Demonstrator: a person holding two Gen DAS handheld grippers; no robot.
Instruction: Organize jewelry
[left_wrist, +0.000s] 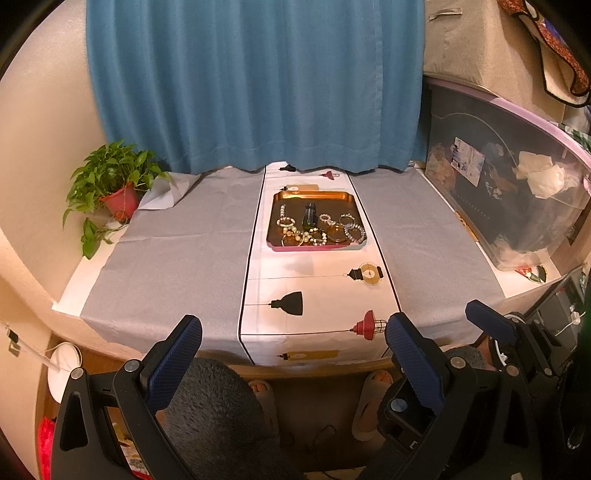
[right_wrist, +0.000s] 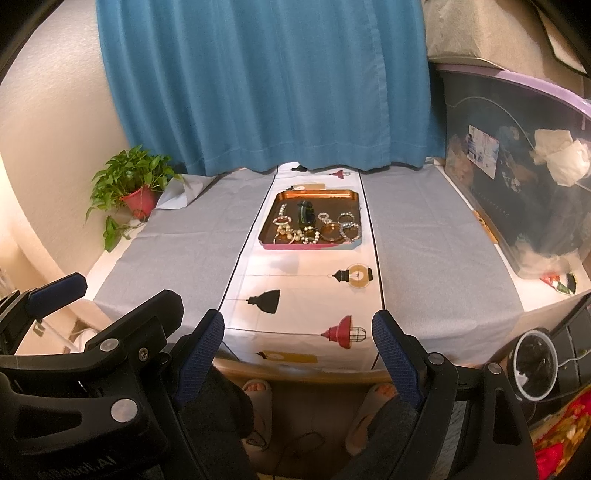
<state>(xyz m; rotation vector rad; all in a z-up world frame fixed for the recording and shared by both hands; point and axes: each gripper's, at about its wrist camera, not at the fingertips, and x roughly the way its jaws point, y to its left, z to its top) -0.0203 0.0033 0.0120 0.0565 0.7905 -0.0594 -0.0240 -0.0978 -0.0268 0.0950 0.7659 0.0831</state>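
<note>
An orange tray (left_wrist: 347, 197) with a pink front rim sits at the middle back of the table; it also shows in the right wrist view (right_wrist: 352, 195). In it lie several bead bracelets (left_wrist: 286, 222), a dark green piece (left_wrist: 309, 218) and an amber bangle (left_wrist: 337, 233). My left gripper (left_wrist: 293, 328) is open and empty, held before the table's near edge. My right gripper (right_wrist: 297, 325) is open and empty beside it, also short of the table. Both are well away from the tray.
A white runner with lamp prints (left_wrist: 314, 295) crosses grey cloth (left_wrist: 177, 258). A potted plant (left_wrist: 118, 184) stands at back left. A large clear storage bin (left_wrist: 517, 192) fills the right side. A blue curtain (left_wrist: 255, 85) hangs behind. Slippered feet (right_wrist: 258, 391) show below the table.
</note>
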